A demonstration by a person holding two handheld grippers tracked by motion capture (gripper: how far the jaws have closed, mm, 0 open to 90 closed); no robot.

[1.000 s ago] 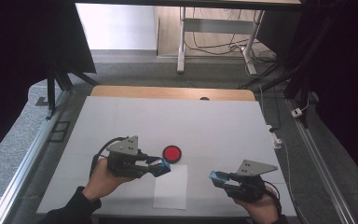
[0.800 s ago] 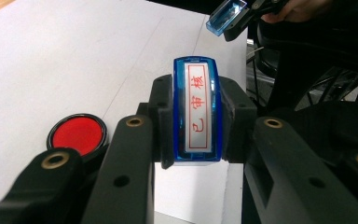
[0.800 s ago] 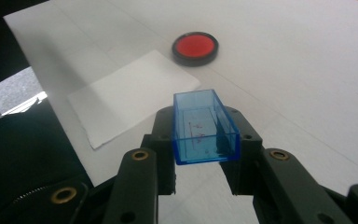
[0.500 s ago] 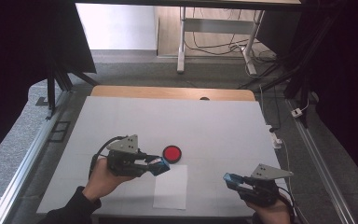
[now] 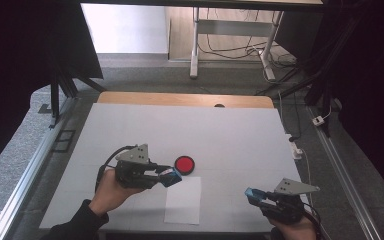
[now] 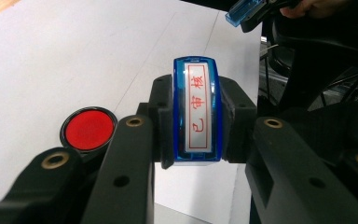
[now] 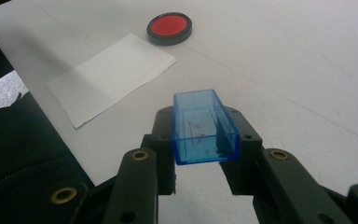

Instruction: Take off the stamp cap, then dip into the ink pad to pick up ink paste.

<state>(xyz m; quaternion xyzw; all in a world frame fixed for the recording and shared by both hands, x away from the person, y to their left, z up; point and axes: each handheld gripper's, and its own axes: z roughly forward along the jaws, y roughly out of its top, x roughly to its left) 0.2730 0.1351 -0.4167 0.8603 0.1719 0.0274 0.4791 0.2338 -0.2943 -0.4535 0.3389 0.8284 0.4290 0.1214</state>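
Surface: a white surface [image 5: 230, 135] with a wooden strip along its far edge; metal rails run down both long sides.
Room: grey floor around it, black curtains at 9 and 3 o'clock, a white stand leg and loose cables at 12 o'clock.
Ink pad: a round red ink pad [image 5: 184, 164] in a black rim lies near the middle of the surface, just at 1 o'clock of the left tool's tip.
Paper: a white sheet of paper [image 5: 183, 200] lies flat at 6 o'clock of the ink pad, close to the near edge.
Left tool: the left tool [image 5: 169, 176] is clenched on a blue stamp [image 6: 197, 112], gripped by its sides above the top edge of the paper.
Right tool: the right tool [image 5: 254, 195] is clenched on a clear blue cap [image 7: 204, 127], open side up, at 3 o'clock of the paper, well apart from it.
Hidden: the stamp's lower end is behind the jaws in the left gripper view; the right hand is cut off by the bottom edge of the high view.
Writing: red Chinese characters in a red frame on the stamp's face, reading "已审核"; faint red marks inside the cap, too blurred to read.
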